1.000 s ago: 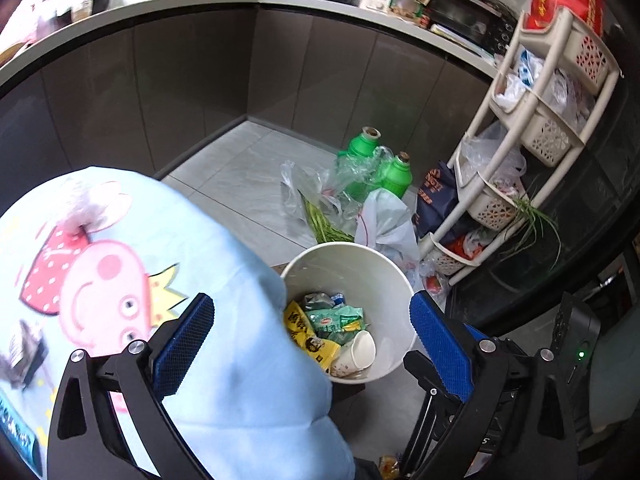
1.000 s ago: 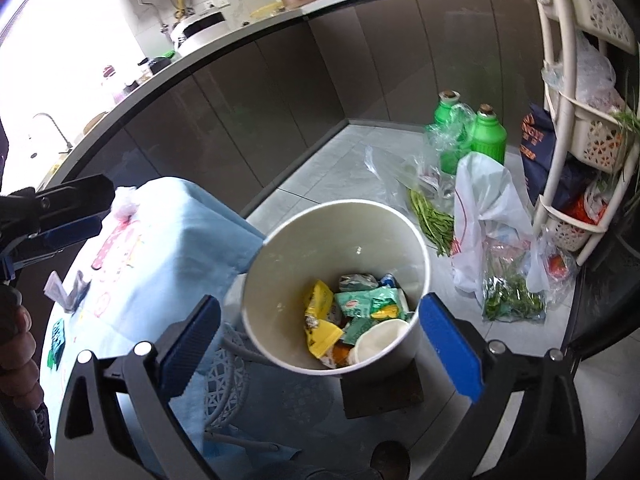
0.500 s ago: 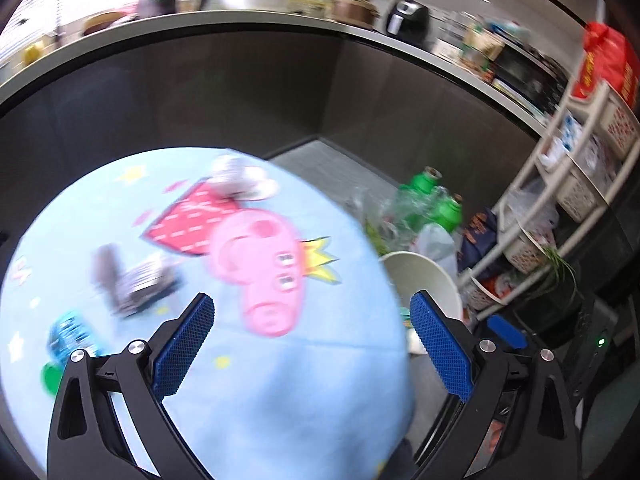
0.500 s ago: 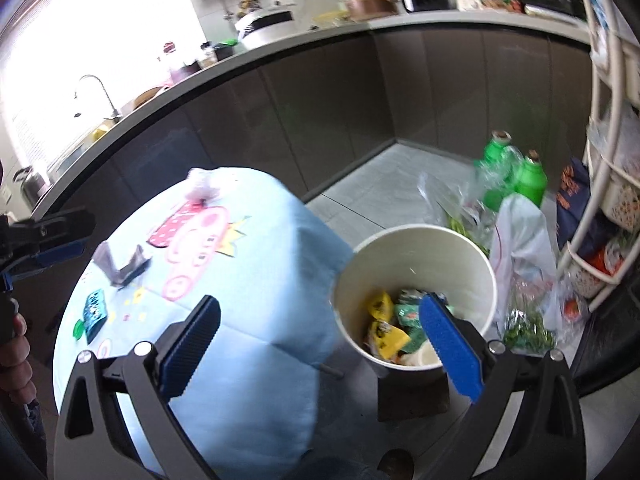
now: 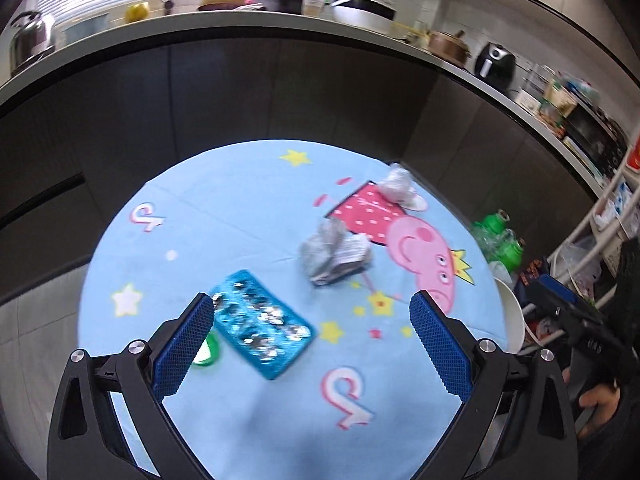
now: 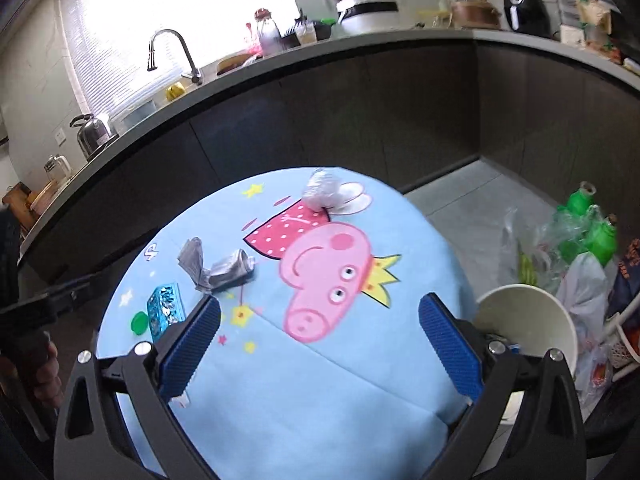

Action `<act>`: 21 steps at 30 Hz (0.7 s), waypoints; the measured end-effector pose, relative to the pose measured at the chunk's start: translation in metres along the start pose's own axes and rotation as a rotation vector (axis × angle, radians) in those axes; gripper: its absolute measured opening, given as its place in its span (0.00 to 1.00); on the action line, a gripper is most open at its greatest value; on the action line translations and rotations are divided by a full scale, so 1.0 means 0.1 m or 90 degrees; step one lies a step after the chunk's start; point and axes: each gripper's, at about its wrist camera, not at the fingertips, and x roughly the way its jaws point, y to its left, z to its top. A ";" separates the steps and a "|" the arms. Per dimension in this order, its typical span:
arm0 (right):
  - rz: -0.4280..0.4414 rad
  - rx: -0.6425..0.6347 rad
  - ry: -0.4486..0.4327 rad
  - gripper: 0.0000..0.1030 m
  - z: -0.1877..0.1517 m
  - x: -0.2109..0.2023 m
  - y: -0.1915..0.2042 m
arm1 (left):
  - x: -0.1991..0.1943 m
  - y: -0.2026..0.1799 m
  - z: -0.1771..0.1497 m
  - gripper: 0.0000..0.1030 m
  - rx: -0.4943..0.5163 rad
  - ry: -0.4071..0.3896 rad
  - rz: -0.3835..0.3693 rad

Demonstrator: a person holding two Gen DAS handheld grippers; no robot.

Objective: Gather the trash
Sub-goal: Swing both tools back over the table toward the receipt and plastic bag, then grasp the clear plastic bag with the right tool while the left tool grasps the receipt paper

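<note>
A round table under a light blue cartoon cloth carries the trash. A blue blister pack lies just ahead of my left gripper, which is open and empty. A green bottle cap sits beside the pack. A crumpled silver wrapper lies mid-table. A crumpled white wad rests at the far edge. My right gripper hangs open and empty above the cloth. The white trash bin stands on the floor to the right.
A dark curved kitchen counter wraps behind the table. Green bottles and plastic bags crowd the floor by the bin. A white storage rack stands at the right. A hand holds the other gripper at the left edge.
Both cameras swung from the bin up and left toward the table. The left gripper now hovers over the blister pack; the bin has slid to the right edge in both views.
</note>
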 end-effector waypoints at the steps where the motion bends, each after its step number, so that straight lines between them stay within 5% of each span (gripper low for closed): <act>1: 0.002 0.003 0.013 0.97 0.06 0.10 0.03 | 0.00 0.07 0.01 0.92 -0.006 0.001 0.002; 8: -0.022 -0.032 0.064 0.82 0.45 0.88 0.14 | 0.01 0.50 0.05 0.92 -0.030 0.002 0.012; 21: -0.081 -0.059 0.087 0.71 0.93 1.99 0.21 | 0.36 0.78 0.16 0.92 -0.012 0.016 -0.038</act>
